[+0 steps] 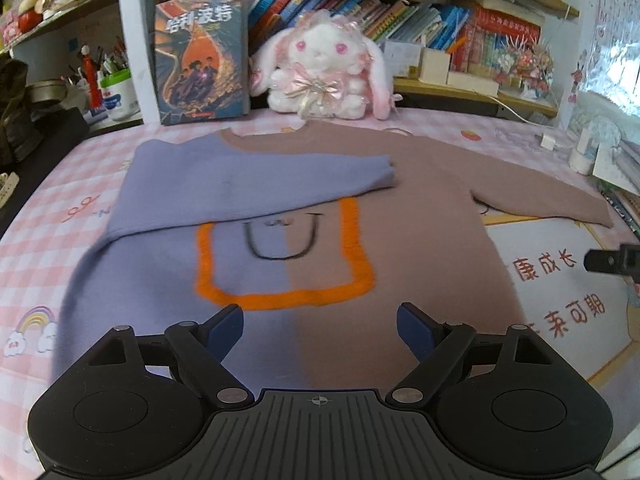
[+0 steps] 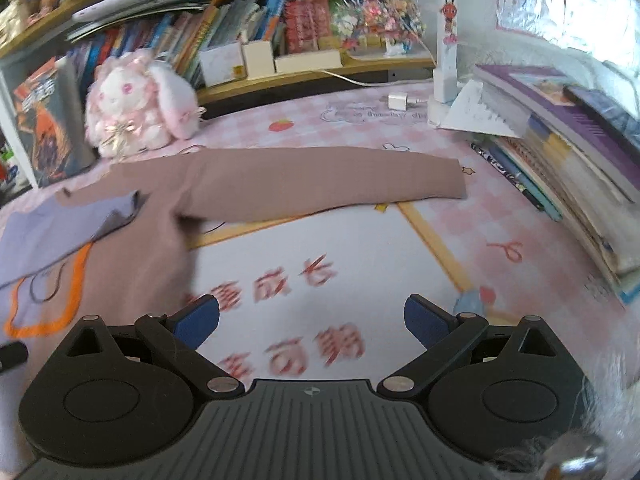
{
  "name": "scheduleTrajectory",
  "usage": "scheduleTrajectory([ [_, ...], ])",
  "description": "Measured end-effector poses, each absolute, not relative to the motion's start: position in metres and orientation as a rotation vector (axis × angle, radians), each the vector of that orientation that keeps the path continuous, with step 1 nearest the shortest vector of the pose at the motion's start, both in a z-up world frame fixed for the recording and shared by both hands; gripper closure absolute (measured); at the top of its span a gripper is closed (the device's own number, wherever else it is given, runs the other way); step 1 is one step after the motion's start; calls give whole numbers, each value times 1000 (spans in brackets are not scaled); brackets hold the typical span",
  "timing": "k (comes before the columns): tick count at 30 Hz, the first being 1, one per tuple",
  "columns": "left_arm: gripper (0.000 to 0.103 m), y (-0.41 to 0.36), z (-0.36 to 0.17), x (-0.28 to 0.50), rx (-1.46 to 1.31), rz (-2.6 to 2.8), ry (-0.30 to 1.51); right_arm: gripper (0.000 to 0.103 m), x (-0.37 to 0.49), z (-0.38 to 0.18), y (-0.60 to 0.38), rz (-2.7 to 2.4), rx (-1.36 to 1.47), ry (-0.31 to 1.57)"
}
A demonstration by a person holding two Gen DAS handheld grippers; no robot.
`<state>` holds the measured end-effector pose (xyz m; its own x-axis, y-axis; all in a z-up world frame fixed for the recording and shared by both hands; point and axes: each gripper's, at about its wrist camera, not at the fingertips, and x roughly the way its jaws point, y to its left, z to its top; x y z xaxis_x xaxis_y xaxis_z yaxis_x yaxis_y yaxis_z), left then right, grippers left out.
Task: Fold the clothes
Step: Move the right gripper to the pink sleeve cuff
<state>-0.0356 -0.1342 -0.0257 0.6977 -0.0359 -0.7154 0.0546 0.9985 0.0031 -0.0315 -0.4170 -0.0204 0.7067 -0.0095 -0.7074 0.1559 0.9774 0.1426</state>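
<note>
Clearly the sweater (image 1: 320, 208) is a soft, light knit that will sag and drape when lifted, so it wants a pinch at an edge or cuff rather than mid-panel, and a slow carry so the fold does not slide open. It lies flat on the pink mat (image 1: 60, 240), one garment only, half purple and half brown with an orange frame on the chest. Ahead and left of the left gripper (image 1: 320, 330) the purple sleeve (image 1: 260, 176) is already folded across the chest, its cuff ending about straight ahead of the jaws; the hem lies just beyond the blue pads (image 1: 226, 330), which stand wide apart with nothing between them. Ahead and right, the brown sleeve (image 2: 320, 176) is stretched out straight, one sleeve left to fold. For the right gripper (image 2: 312, 322), whose jaws also stand wide apart and empty over bare mat, that sleeve runs across well ahead of the jaws, its cuff ahead and to their right: probably the best hold, since the double-layered cuff gives the pads something firm to bite. Beyond the sweater I count one plush rabbit (image 1: 320, 68) and one upright book (image 1: 202, 56).
</note>
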Motion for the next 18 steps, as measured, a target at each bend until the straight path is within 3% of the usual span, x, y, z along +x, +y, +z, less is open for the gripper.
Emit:
scheduleTrajectory([
  [18,16,-179,-28,-33,6,150,865,4,51,-48,-531,-79,298,816],
])
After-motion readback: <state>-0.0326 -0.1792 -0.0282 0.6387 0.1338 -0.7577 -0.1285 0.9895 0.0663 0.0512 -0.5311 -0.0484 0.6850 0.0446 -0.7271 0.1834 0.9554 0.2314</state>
